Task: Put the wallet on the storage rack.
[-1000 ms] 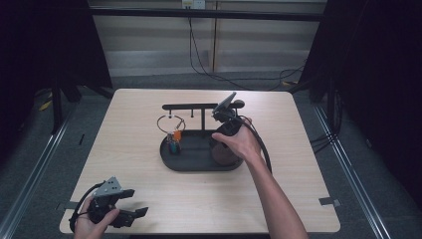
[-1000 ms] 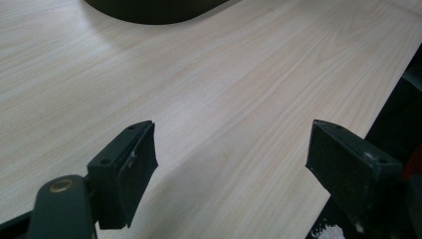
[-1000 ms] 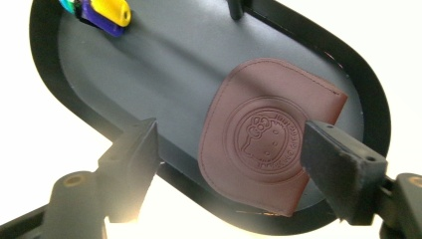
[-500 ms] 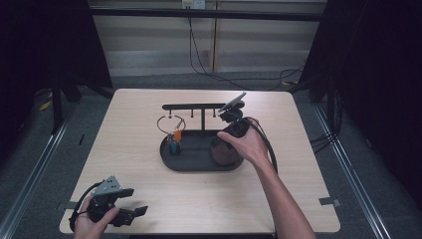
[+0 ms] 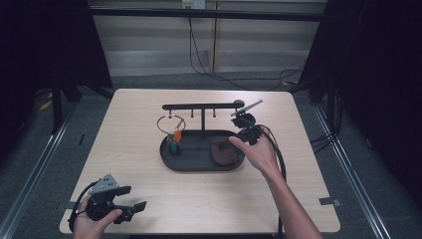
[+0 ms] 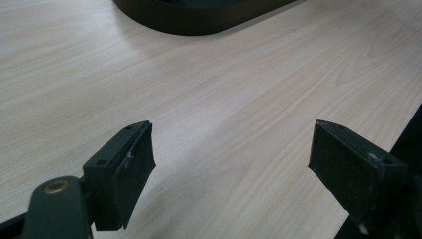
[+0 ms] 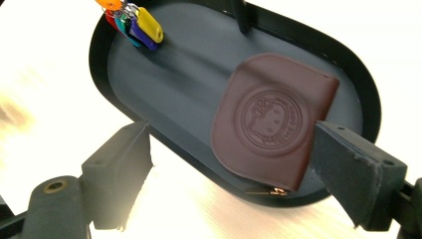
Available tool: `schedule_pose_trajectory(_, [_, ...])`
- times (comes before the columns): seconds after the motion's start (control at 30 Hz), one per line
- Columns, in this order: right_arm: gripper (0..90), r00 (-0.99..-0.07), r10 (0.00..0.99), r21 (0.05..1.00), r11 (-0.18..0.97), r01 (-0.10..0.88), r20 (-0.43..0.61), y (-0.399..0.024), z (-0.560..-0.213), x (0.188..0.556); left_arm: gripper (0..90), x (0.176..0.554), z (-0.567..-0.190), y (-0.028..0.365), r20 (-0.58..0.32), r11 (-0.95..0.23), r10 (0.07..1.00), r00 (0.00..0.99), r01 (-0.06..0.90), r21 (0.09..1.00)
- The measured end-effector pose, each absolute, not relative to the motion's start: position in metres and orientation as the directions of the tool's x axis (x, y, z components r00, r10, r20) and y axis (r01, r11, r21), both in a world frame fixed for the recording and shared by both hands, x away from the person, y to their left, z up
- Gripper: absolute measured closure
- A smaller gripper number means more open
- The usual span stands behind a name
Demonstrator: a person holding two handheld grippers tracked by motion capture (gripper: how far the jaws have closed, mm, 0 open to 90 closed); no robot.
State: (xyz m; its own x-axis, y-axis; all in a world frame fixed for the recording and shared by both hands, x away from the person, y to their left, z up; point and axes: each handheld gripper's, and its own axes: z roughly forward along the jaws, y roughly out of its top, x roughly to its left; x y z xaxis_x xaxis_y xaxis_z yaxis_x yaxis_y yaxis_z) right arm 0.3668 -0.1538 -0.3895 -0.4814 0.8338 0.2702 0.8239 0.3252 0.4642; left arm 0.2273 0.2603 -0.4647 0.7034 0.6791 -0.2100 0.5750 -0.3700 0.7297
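Room: dark curtains on both sides and a pale wooden table in front of me; I place everything against the black oval tray.

High view, tray: it sits mid-table with a hook rack rising from its far edge; a key ring with coloured tags hangs at the tray's left end.

High view, wallet: the brown leather wallet lies flat inside the tray's right half.

High view, right gripper: a second ago I had it low over the wallet; now it has drawn back, off the tray's right end toward the rack's tip, with nothing carried along.

High view, left gripper: parked near the table's front left corner, well apart from the tray.

Left gripper view: jaws spread wide over bare wood, nothing between them; the tray's rim is far ahead.

Right gripper view, claw: jaws have just been opening and now stand spread, framing the wallet from above without the pads touching it.

Right gripper view, tags: bunched at the tray's far end.

Meaning: I judge the wallet as delivered and released in the tray; what remains is to clear my right hand away.
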Motion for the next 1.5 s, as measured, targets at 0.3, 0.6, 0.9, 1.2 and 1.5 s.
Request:
schedule_pose_trajectory(0.3, [17.7,-0.472,0.836,0.51,0.288,0.811,0.279,-0.171,-0.395,0.351,18.3,0.228,-0.465,0.259,-0.229,-0.348,0.686,0.691,0.587,0.731])
schedule_pose_trajectory(0.6, [18.4,-0.467,0.831,0.571,0.235,0.787,0.302,-0.191,-0.401,0.331,18.8,0.229,-0.465,0.262,-0.246,-0.333,0.691,0.68,0.601,0.727])
schedule_pose_trajectory(0.9, [22.5,-0.456,0.84,0.607,0.206,0.767,0.292,-0.207,-0.414,0.303,19.4,0.23,-0.465,0.261,-0.233,-0.355,0.692,0.683,0.604,0.714])
schedule_pose_trajectory(1.2, [20.0,-0.449,0.838,0.642,0.163,0.749,0.31,-0.22,-0.43,0.272,19.8,0.23,-0.466,0.261,-0.227,-0.356,0.698,0.679,0.604,0.713])
schedule_pose_trajectory(1.5, [18.7,-0.444,0.848,0.664,0.156,0.732,0.291,-0.234,-0.446,0.242,19.9,0.231,-0.466,0.26,-0.225,-0.356,0.7,0.678,0.604,0.713])
